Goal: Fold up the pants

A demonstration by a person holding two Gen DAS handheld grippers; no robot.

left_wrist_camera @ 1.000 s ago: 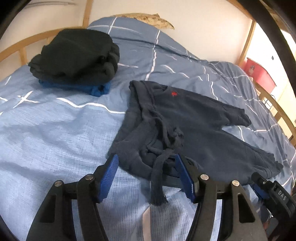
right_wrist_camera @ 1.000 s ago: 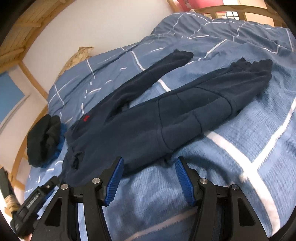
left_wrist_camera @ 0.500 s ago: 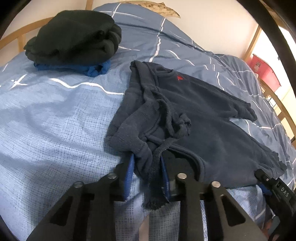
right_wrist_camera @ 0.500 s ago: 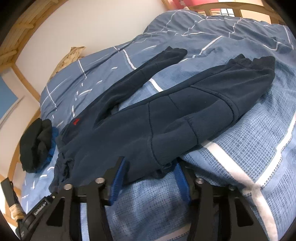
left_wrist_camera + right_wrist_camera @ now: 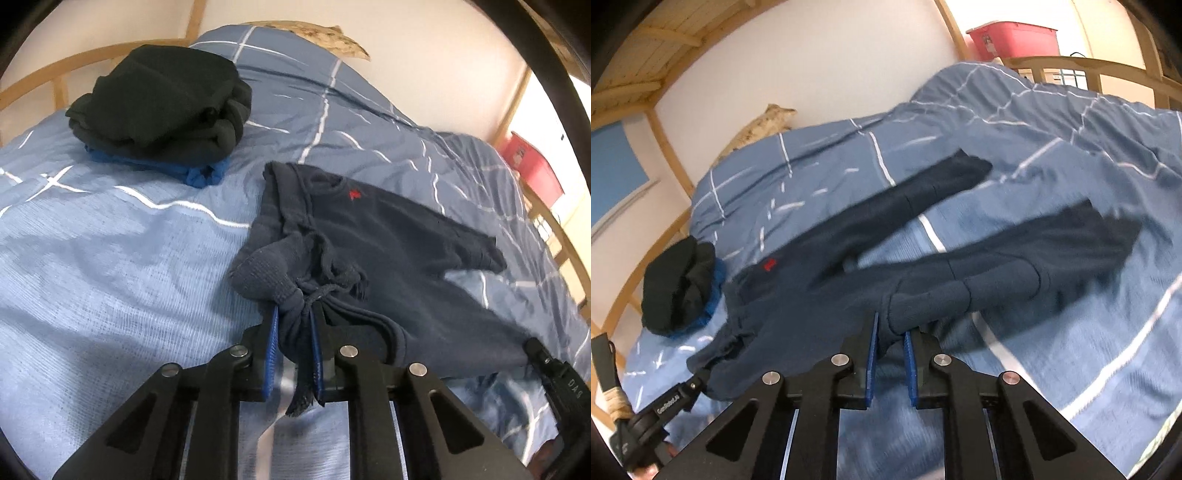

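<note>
Dark navy pants [image 5: 391, 240] with a small red logo lie spread on the blue bed cover, legs apart; they also show in the right wrist view [image 5: 960, 273]. My left gripper [image 5: 294, 314] is shut on the bunched waistband with its drawstring at the near corner. My right gripper [image 5: 891, 325] is shut on the near edge of the nearer leg, around the thigh. The fabric rises a little toward both grippers. The other gripper's body shows at the right edge of the left wrist view [image 5: 554, 373] and at the lower left of the right wrist view [image 5: 665, 402].
A pile of folded dark clothes on a blue garment [image 5: 162, 107] sits at the far left of the bed [image 5: 92, 258]. Wooden bed rails [image 5: 1108, 70] run along the edges. A red plastic bin [image 5: 1012, 37] stands beyond the rail. A white wall is behind.
Both grippers went from open to shut: the left closed on the waistband, the right on the leg edge. Both views have risen slightly, pulling the fabric up.
</note>
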